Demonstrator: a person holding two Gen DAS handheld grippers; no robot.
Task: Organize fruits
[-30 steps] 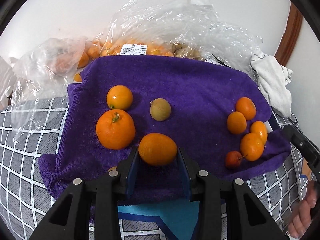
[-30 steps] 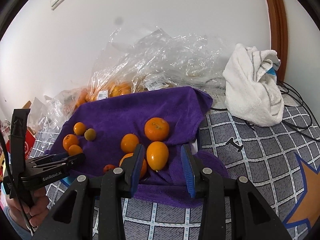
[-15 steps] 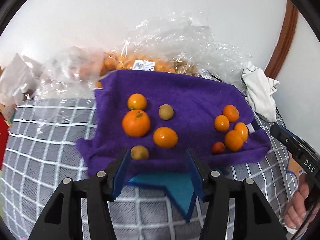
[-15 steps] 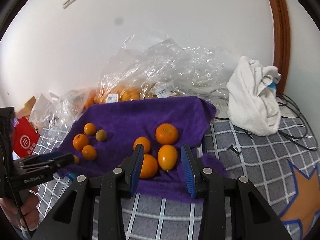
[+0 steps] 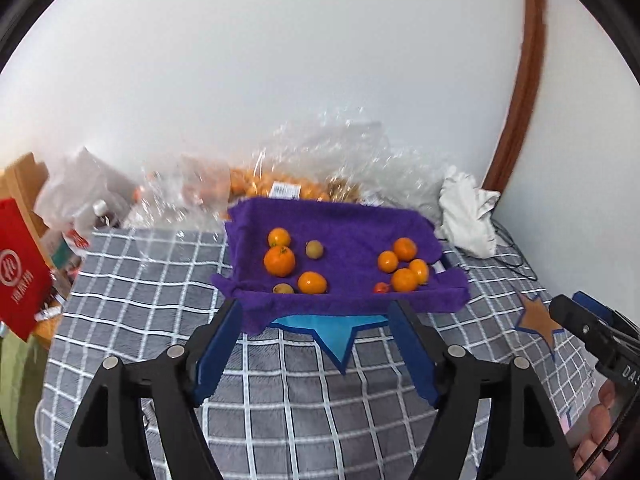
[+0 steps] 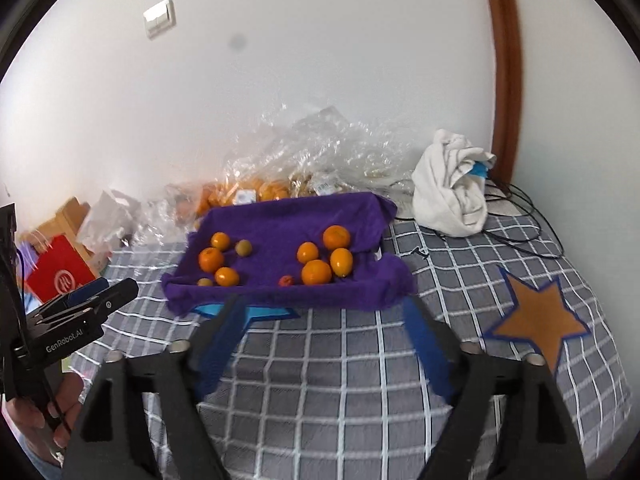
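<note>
surface: grey white-checked blanket (image 6: 360, 360) with orange star patch | on it: rumpled purple terry towel (image 6: 280, 220); crumpled white cloth (image 6: 448, 200); clear plastic bags (image 6: 320, 152); black cables (image 6: 532, 220)

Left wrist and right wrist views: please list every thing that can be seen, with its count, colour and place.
purple towel: one, purple, on the checked cover, in the middle.
orange fruits: eight, orange, in two groups on the towel.
greenish fruits: two, dull green-yellow, with the left group.
small red fruit: one, red, at the front of the right group.
plastic bags: several, clear, behind the towel, with more fruit inside.
white cloth: one, white, bunched to the right of the towel.
red bag: one, red, far left.
checked cover: one, grey and white with stars.
left claw: jaws opening, empty.
right claw: jaws opening, empty.
</note>
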